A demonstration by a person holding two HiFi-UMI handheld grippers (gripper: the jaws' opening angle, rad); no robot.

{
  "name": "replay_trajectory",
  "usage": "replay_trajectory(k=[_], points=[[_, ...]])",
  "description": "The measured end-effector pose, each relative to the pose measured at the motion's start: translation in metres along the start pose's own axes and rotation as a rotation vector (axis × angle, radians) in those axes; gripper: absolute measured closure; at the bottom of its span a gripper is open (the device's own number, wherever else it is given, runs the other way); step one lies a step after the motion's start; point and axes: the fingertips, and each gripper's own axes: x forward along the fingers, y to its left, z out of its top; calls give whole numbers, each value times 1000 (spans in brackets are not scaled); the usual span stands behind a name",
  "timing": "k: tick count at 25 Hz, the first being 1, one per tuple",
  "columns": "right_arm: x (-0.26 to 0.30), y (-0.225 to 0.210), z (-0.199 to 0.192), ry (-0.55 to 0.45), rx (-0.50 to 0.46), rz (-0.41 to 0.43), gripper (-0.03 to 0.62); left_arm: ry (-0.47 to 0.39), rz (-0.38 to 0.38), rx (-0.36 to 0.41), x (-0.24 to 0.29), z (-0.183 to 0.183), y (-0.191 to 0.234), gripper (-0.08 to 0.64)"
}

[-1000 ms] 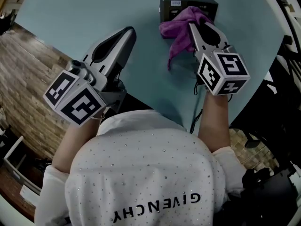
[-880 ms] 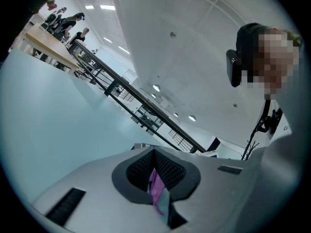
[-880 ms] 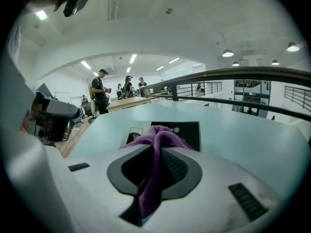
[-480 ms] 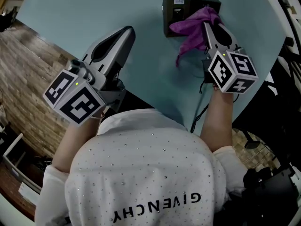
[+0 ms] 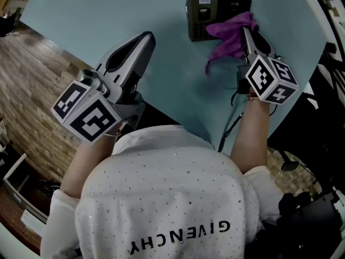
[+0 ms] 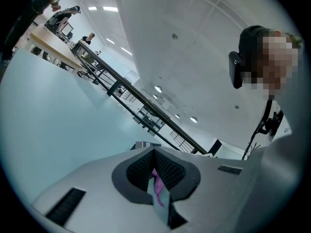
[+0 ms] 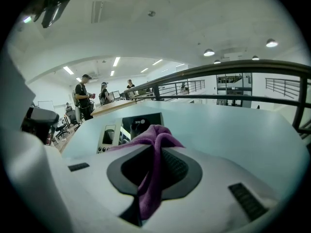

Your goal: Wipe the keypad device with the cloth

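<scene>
The keypad device [image 5: 202, 15], a dark box with a small screen, sits at the far side of the teal table [image 5: 81, 20]. A purple cloth [image 5: 230, 35] lies over its right part and hangs down its front. My right gripper [image 5: 247, 32] is shut on that cloth, with its tips at the device's right end. In the right gripper view the cloth [image 7: 154, 174] runs between the jaws, and the device [image 7: 127, 129] lies just beyond. My left gripper [image 5: 147, 36] hovers over the table left of the device, shut and holding nothing; in its own view, the left gripper [image 6: 154, 153] points past the table.
A black cable [image 5: 230, 124] trails from the right gripper over the table's near edge. Wooden floor [image 5: 27, 85] lies to the left of the table. Several people [image 7: 85, 100] stand at desks far behind the device, and a railing [image 7: 233, 81] runs beyond the table.
My right gripper has dragged the cloth rightwards across the device, uncovering its left half and screen. The left gripper has not moved.
</scene>
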Motion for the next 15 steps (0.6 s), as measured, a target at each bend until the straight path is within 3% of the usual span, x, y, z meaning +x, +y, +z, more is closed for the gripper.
replay_trajectory(k=[4, 8, 10, 15], points=[[-5, 1, 0, 6, 27, -1, 541, -5, 3, 9, -4, 1, -3, 560], [-13, 57, 20, -83, -84, 176, 541, -12, 5, 4, -8, -2, -9, 560], [-12, 87, 16, -81, -128, 258, 541, -12, 1, 3, -9, -4, -14, 560], [-4, 134, -2, -18, -293, 305, 541, -14, 6, 26, -18, -5, -26, 560]])
